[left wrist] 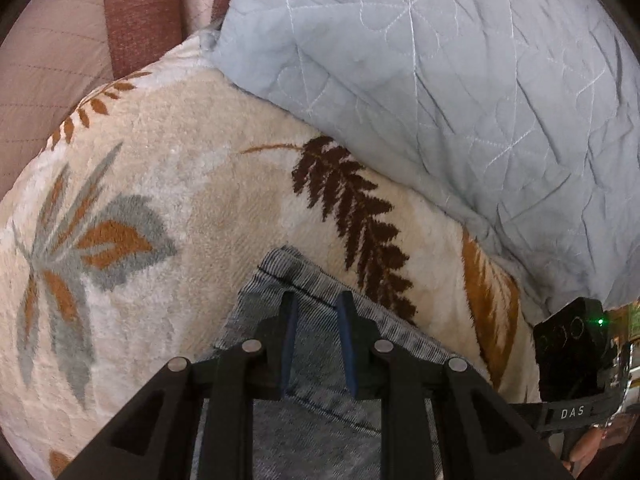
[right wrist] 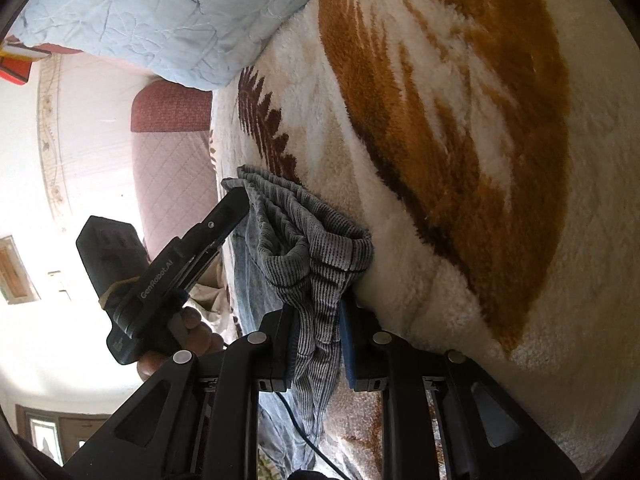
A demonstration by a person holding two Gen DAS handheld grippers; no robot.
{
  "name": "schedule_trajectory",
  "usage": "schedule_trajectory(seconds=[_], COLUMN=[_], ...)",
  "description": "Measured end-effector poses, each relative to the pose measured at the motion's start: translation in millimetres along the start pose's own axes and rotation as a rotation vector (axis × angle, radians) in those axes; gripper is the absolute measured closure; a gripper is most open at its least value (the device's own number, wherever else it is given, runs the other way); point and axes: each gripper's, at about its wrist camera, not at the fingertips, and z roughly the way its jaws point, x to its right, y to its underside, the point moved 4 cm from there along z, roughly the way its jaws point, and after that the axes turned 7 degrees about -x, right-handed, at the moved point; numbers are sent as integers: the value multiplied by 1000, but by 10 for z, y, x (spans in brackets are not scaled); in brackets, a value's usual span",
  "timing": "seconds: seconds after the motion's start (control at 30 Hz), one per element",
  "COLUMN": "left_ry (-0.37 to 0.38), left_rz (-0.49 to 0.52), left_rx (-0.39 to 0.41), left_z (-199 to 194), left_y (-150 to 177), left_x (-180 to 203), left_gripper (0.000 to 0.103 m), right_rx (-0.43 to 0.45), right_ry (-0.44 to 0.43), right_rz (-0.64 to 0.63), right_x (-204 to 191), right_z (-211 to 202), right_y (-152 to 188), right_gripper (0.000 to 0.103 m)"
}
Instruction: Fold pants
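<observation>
The pants (left wrist: 320,364) are pale blue-grey denim with a ribbed waistband, lying on a fluffy cream blanket with leaf patterns (left wrist: 168,184). My left gripper (left wrist: 318,300) has its blue-padded fingers closed on a layer of the denim near a stitched hem. In the right wrist view my right gripper (right wrist: 318,312) is shut on the bunched waistband (right wrist: 316,248), which hangs in folds. The left gripper (right wrist: 236,200) shows there too, pinching the far corner of the waistband.
A pale blue quilted cover (left wrist: 440,80) lies heaped over the blanket's far side. A reddish-brown and pink quilted sofa (right wrist: 172,152) stands beyond the blanket edge. A black cable (right wrist: 304,436) runs under my right gripper.
</observation>
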Motion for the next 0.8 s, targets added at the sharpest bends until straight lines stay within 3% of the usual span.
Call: schedule_trajectory(seconds=[0.13,0.23,0.43,0.57,0.73,0.8], left_ry=[46,34,-18,-23,-76,-70], left_rz=[12,32,72,39,74,55], left_rx=[60,79,42,61,95,110], left_z=[-94,-125,-4,-9,8,-18], left_y=[54,60,69,43,31,14], left_x=[41,39,86,-34,51,21], left_gripper=[70,63,63,86,91,102], right_rx=[-1,-6,-4,2,15,20], right_ry=[-22,-28,-14,-1,18,24], right_rz=[16,16,9,-3,-34,-49], right_x=[3,15,9,-41,-114,-144], right_z=[1,11,23,25,30,27], right_y=[-1,-19,-36,-20,9,18], right_gripper=[84,84,84,84,84,85])
